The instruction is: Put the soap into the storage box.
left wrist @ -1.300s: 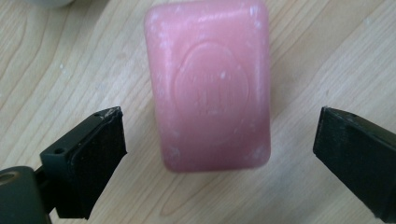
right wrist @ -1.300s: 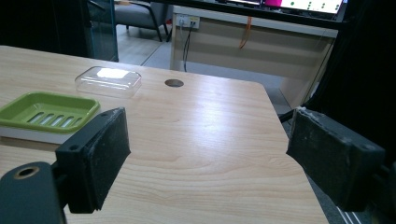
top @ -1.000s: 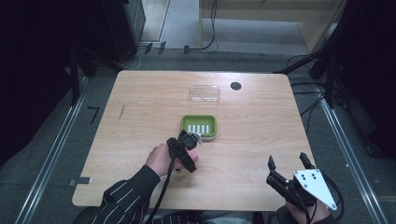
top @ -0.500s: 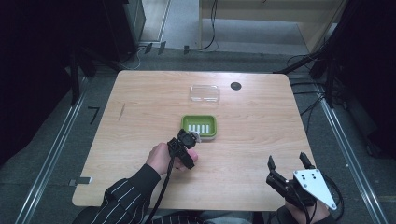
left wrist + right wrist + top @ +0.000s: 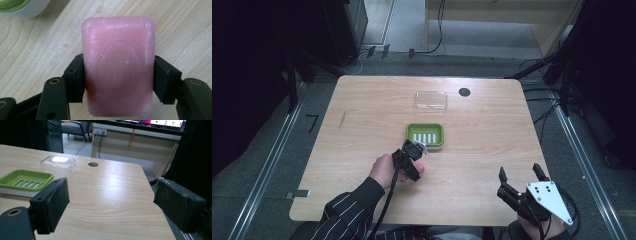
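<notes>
From the high view, the left gripper (image 5: 414, 151) sits just short of the green soap dish (image 5: 425, 135), while the clear lid (image 5: 431, 100) lies apart, farther up the table (image 5: 362, 110); the right gripper (image 5: 518, 175) waits near the front edge. In the left gripper view, the jaws clamp a pink soap bar (image 5: 118, 65) by its long sides, above bare wood beside the dish. In the right gripper view, the jaws stand wide apart, holding nothing. The soap seems picked up but not yet placed; the lid likely follows.
</notes>
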Demonstrator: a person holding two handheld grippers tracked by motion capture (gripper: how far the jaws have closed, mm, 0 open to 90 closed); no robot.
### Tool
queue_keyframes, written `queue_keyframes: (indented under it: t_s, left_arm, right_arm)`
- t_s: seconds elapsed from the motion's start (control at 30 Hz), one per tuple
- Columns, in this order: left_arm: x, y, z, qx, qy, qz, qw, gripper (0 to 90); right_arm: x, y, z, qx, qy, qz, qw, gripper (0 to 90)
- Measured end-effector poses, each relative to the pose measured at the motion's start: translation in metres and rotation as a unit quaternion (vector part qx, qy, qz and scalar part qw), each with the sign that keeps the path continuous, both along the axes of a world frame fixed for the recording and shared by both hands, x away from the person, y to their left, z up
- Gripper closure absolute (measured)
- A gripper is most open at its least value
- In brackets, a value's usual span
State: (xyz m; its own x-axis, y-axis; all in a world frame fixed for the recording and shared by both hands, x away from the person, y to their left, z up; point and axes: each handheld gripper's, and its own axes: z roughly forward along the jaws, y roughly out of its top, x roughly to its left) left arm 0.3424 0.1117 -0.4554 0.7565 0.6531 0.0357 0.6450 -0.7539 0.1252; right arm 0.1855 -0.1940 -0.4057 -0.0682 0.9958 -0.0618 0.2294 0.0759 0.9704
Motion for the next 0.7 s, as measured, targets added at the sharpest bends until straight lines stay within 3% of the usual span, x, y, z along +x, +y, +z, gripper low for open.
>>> queue_keyframes:
  t_s: [0.7]
  left_arm:
    - [0.0007,0.006,0.0089,-0.025,-0.019,0.012,0.9994,38.4]
  right_arm:
    - [-0.0001,-0.0001,0.0,0.0,0.0,0.0,1.0,12.7]
